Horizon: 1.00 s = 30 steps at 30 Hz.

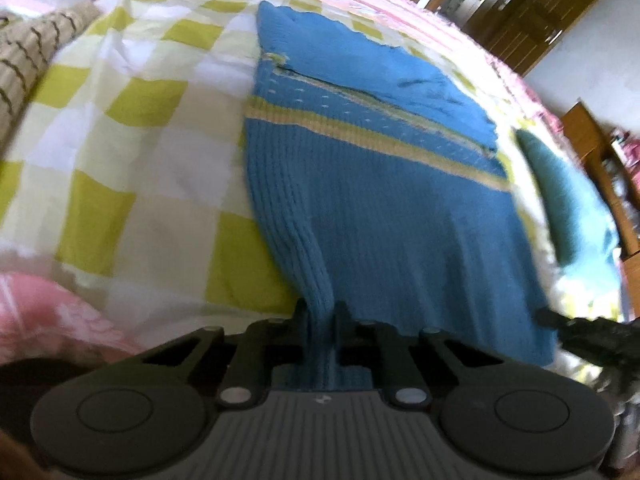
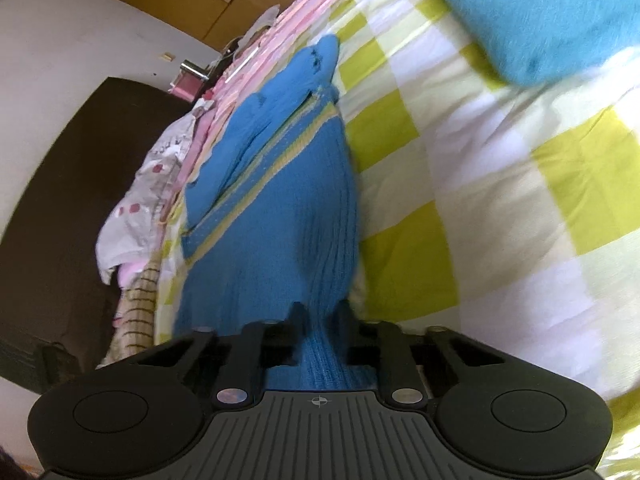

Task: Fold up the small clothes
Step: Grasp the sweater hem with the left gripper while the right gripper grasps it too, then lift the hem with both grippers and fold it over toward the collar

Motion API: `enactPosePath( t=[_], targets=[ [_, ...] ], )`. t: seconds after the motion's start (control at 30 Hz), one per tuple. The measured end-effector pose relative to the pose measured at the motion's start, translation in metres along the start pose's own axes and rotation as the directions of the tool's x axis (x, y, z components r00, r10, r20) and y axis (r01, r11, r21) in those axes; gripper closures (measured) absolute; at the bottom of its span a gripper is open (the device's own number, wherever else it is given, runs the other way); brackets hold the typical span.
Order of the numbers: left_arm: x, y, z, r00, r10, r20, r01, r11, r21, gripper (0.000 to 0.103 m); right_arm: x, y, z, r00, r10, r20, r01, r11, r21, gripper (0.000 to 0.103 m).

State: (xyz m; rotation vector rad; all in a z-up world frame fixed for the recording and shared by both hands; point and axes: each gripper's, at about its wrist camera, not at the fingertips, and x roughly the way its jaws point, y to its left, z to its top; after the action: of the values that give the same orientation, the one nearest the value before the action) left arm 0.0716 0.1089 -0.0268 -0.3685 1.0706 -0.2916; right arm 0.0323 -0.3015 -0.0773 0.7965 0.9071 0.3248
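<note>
Spread across a checked bedsheet (image 1: 132, 168), a blue sweater (image 1: 372, 216) lies flat with its sleeves already folded in over the chest stripe, leaving a neat panel for the next fold. Nearby, a teal cloth (image 2: 528, 16) sits apart, probably finished or waiting its turn. Both tools are clamped on the hem nearest the person: the left gripper (image 1: 320, 312) pinches a bunched ridge of knit at one corner, the right gripper (image 2: 320, 312) the other, likely so the bottom edge can rise evenly toward the collar.
</note>
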Motion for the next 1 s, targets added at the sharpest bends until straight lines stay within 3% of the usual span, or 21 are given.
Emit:
enactPosePath(
  t=[0.1,0.2,0.3,0.43,0.6,0.8,0.93,1.0],
  targets=[
    [-0.003,0.003,0.004,0.996,-0.084,0.031,0.085,0.996,-0.037,0.087,0.001,0.002,0.000,0.998,0.056,0.021,-0.057,0.997,0.045,0.091],
    [-0.005,0.007,0.012,0.980,-0.175,0.090,0.183,0.979,-0.086,0.087,0.000,0.008,0.007,0.986,0.150,0.078,-0.158,0.982,0.102,0.092],
    [-0.006,0.010,0.027,0.952,-0.262,0.162,0.283,0.950,-0.128,0.088,0.003,0.022,0.022,0.963,0.235,0.131,-0.251,0.960,0.126,0.092],
    [-0.004,0.014,0.050,0.911,-0.320,0.262,0.366,0.919,-0.150,0.088,0.011,0.039,0.049,0.930,0.305,0.204,-0.335,0.933,0.130,0.092],
    [0.004,0.023,0.083,0.872,-0.342,0.351,0.419,0.892,-0.171,0.088,0.028,0.054,0.086,0.902,0.335,0.272,-0.377,0.918,0.119,0.092],
    [0.015,0.031,0.127,0.842,-0.321,0.434,0.430,0.884,-0.180,0.088,0.055,0.061,0.128,0.888,0.322,0.327,-0.377,0.919,0.117,0.092],
    [0.032,0.038,0.153,0.841,-0.294,0.454,0.417,0.887,-0.197,0.088,0.075,0.057,0.155,0.890,0.298,0.345,-0.363,0.921,0.141,0.092],
    [0.045,0.043,0.165,0.849,-0.273,0.451,0.402,0.889,-0.218,0.088,0.088,0.055,0.167,0.896,0.275,0.349,-0.343,0.927,0.151,0.093]
  ],
)
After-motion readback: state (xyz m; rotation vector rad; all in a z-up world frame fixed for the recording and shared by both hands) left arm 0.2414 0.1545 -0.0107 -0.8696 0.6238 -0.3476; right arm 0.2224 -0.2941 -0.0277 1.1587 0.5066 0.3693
